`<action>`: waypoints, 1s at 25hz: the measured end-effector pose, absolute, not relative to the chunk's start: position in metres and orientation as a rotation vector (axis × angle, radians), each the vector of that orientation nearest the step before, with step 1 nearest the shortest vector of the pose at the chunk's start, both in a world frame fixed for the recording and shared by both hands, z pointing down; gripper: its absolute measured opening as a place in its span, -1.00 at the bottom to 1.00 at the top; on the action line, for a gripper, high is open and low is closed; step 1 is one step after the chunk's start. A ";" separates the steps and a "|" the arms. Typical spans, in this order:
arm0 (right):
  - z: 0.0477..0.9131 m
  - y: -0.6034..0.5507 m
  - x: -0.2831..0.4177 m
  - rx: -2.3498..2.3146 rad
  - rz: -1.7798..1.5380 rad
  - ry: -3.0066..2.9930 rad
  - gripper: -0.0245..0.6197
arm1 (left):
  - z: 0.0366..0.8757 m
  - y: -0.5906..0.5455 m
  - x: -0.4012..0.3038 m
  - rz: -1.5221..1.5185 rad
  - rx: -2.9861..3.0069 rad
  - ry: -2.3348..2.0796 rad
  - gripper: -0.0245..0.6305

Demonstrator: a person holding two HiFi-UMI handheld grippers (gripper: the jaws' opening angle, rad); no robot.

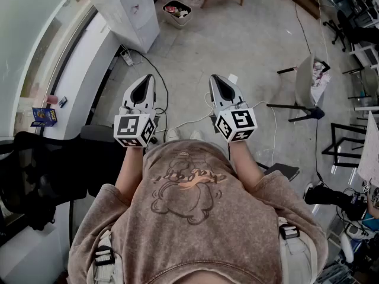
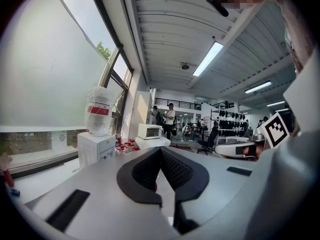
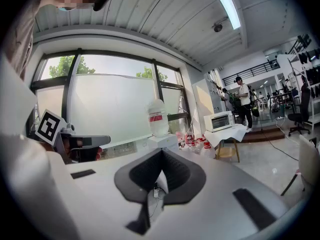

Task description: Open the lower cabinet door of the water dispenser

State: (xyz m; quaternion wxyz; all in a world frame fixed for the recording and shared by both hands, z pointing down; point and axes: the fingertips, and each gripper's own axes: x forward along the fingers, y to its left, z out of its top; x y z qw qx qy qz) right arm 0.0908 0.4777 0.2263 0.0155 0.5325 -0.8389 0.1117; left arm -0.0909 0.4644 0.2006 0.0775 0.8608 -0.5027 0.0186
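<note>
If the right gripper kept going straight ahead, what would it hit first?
Likely the water dispenser, lined up beyond the right gripper's shut tips; nothing nearer shows, though depth is unclear.

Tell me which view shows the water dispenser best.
The left gripper view: the water dispenser is largest there, bottle clear, base hidden. The right gripper view shows it smaller. The head view catches only its body from above.
</note>
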 end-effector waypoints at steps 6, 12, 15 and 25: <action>0.230 0.473 0.086 1.671 0.356 -2.599 -0.90 | 0.202 0.461 -0.096 0.049 2.578 -1.502 -0.87; 0.234 0.466 0.075 1.691 0.351 -2.571 -0.90 | 0.206 0.445 -0.108 0.053 2.582 -1.482 -0.87; 0.238 0.465 0.070 1.709 0.325 -2.556 -0.90 | 0.210 0.439 -0.112 0.065 2.618 -1.455 -0.87; 0.249 0.438 0.062 1.791 0.312 -2.485 -0.90 | 0.219 0.400 -0.120 0.114 2.685 -1.384 -0.87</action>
